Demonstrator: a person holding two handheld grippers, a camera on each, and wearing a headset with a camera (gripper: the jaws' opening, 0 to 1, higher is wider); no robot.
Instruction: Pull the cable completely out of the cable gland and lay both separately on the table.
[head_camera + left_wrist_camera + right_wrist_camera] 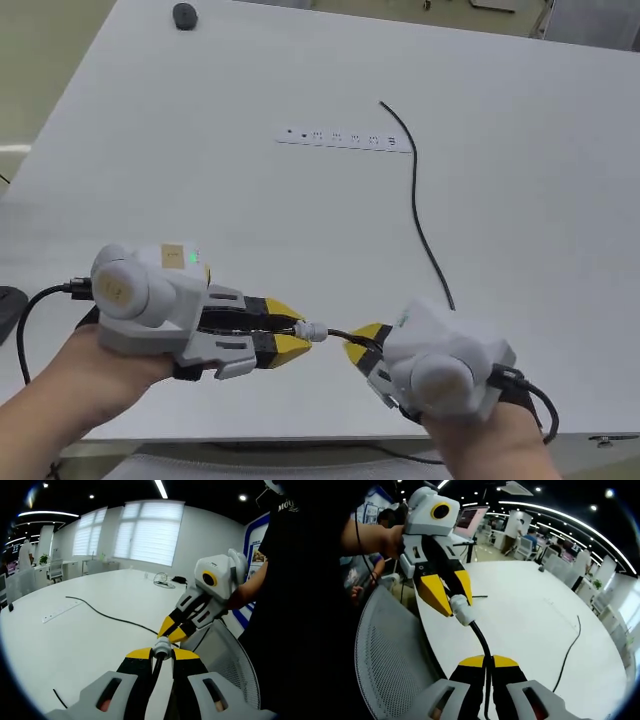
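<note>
The small white plastic cable gland (313, 331) is half hidden between the yellow-tipped jaws of the left gripper (293, 334), which pinch it over the near edge of the smooth white table (200, 190). A thin black rubbery cable (415, 205) leaves the gland. The jaws of the right gripper (360, 346) press together on it. That gripper's body hides the next stretch, and beyond it the cable curves away toward a flat white power strip (345, 139).

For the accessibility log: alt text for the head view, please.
Two grippers face each other over a white table: the left gripper shut on a white gland, the right gripper shut on the black cable leaving it. A power strip lies beyond.
</note>
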